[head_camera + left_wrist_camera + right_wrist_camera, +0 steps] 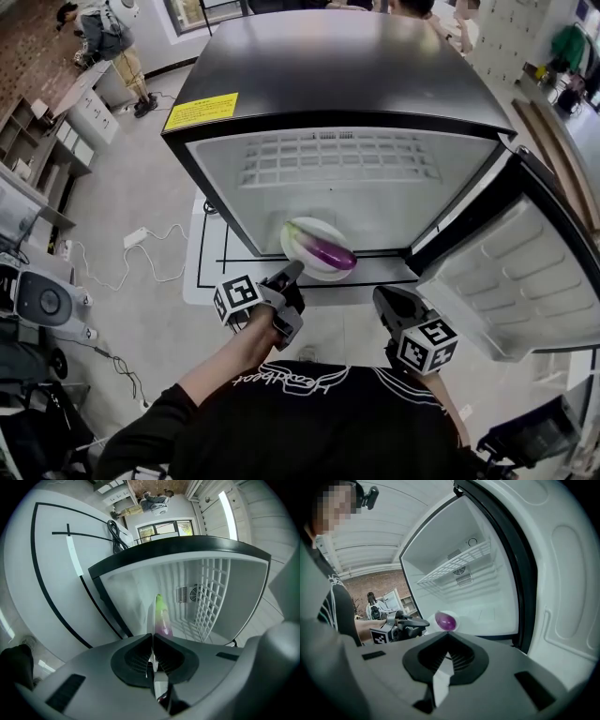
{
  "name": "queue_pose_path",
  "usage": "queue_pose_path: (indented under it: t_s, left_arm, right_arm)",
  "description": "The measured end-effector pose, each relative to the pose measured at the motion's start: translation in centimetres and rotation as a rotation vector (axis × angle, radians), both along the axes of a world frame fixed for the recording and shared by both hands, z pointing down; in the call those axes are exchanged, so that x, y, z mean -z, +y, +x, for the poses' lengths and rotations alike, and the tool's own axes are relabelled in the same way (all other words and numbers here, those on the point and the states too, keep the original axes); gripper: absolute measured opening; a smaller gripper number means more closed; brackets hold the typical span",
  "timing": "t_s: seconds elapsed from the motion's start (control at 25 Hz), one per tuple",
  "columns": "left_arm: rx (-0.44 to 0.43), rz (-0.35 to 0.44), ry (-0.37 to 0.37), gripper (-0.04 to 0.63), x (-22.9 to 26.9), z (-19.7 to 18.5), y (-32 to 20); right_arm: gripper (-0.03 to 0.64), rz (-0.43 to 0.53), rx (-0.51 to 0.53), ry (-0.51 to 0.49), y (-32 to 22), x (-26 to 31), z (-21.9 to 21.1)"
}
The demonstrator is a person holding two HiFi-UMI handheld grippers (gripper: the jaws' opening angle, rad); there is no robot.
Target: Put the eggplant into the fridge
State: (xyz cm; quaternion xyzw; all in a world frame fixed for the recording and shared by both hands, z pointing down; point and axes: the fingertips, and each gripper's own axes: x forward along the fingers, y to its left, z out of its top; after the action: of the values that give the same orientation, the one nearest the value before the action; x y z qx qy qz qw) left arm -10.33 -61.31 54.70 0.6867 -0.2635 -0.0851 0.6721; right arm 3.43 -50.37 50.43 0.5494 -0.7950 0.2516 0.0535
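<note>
Eggplant (328, 251) lies on a white plate (302, 231) straight ahead of the left tongs (292, 272). Their jaws are pinched onto the plate's near rim, and in the left gripper view the thin white edge runs out from between them toward the purple fruit. Beyond the tips of these tongs the fridge (337, 84) stands open, and the plate sits low at the front of its white interior, under the wire shelf (337, 159). I cannot tell whether the plate already rests on the fridge floor or hangs just above it. To the right of the plate, and a little nearer the person, the right tongs (382, 298) have their jaws pressed together on nothing and touch neither plate nor fridge. Further right of them the door (511, 272) is swung wide open. As I judge it, the carrying is nearly done: the eggplant has reached the cavity. What is left is to slide the plate deeper if needed, set it down, let go of the rim, draw the left tongs back and probably shut the door.
</note>
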Motion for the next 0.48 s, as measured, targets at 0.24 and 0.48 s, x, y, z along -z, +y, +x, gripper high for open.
queue_pose_path:
  t_s: [0.24, 0.48]
  left_arm:
    - [0.026, -0.011, 0.011, 0.018, -0.9, 0.5, -1.8]
    - [0.032, -0.048, 0.0, 0.018, -1.9, 1.2, -3.0]
  right_arm:
    - [0.006, -0.018, -0.004, -0.003, -0.9, -0.9, -0.5]
    - [0.006, -0.033, -0.032, -0.01, -1.3, -1.6, -0.1]
